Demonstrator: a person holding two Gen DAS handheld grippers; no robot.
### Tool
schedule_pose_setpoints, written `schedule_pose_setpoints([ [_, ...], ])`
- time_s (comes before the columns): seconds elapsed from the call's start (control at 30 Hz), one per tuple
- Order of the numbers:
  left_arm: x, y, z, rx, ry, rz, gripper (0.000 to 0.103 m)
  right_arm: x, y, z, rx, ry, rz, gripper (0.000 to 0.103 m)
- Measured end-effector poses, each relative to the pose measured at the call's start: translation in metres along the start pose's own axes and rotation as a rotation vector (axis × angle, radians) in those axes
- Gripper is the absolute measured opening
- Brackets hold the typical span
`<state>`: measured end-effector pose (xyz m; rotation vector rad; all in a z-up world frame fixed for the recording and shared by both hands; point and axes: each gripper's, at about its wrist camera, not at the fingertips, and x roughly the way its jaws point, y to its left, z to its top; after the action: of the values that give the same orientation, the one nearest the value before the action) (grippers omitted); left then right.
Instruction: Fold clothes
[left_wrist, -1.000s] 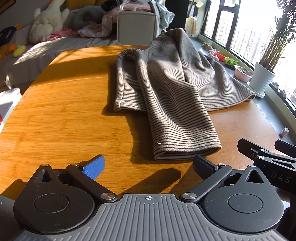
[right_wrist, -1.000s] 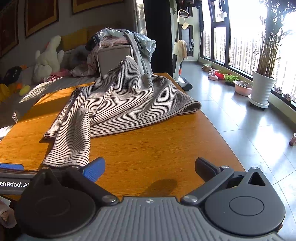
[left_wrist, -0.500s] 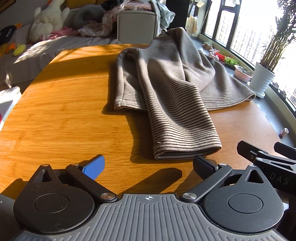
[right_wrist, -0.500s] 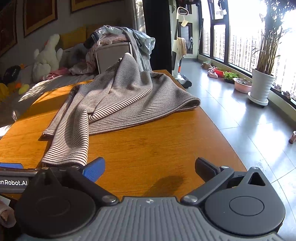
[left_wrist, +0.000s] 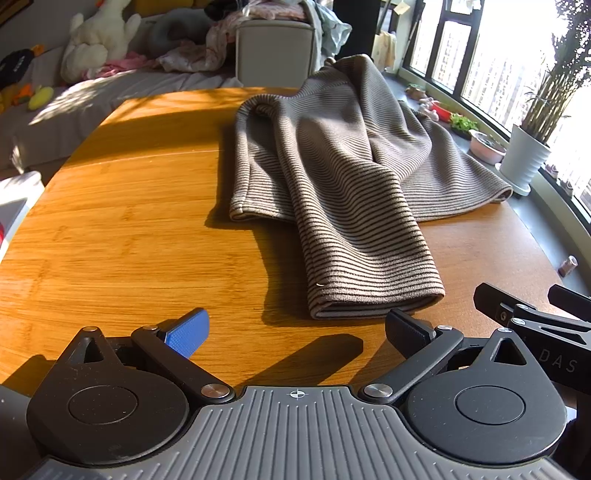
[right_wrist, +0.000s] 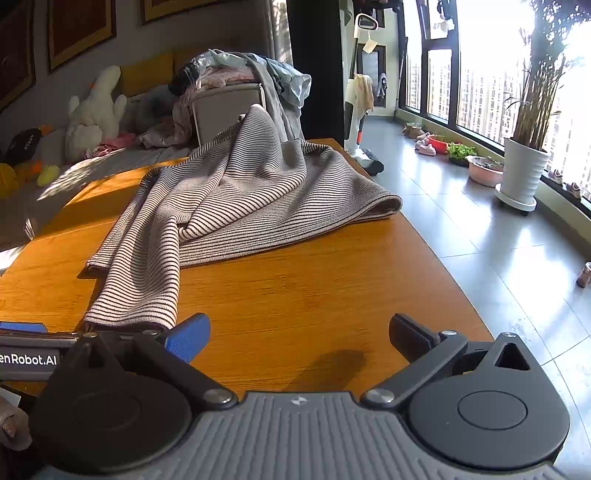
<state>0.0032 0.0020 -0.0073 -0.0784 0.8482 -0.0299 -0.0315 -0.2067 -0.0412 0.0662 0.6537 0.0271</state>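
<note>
A brown striped garment (left_wrist: 343, 177) lies rumpled on the wooden table (left_wrist: 129, 236), one sleeve stretched toward me with its cuff (left_wrist: 373, 299) near the front edge. The garment also shows in the right wrist view (right_wrist: 236, 206). My left gripper (left_wrist: 295, 328) is open and empty, low over the table just short of the cuff. My right gripper (right_wrist: 299, 332) is open and empty, over bare wood to the right of the sleeve; its body shows at the right edge of the left wrist view (left_wrist: 535, 314). The left gripper's side shows in the right wrist view (right_wrist: 29, 350).
A grey box piled with clothes (right_wrist: 229, 99) stands beyond the table's far end. A sofa with a white plush toy (left_wrist: 99, 37) is at the back left. A potted plant (right_wrist: 524, 173) and bowls stand on the floor by the windows, right of the table edge (right_wrist: 443, 266).
Both grippers have eased slightly forward toward the garment. The garment has not moved and both stay open.
</note>
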Motion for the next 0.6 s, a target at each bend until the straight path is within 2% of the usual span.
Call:
schedule_pose_setpoints([
  [0.6, -0.0002, -0.0003, 0.0014, -0.003, 0.004, 0.004, 0.103, 0.0001, 0.0009, 0.0009, -0.013, 0.007, -0.007, 0.103],
])
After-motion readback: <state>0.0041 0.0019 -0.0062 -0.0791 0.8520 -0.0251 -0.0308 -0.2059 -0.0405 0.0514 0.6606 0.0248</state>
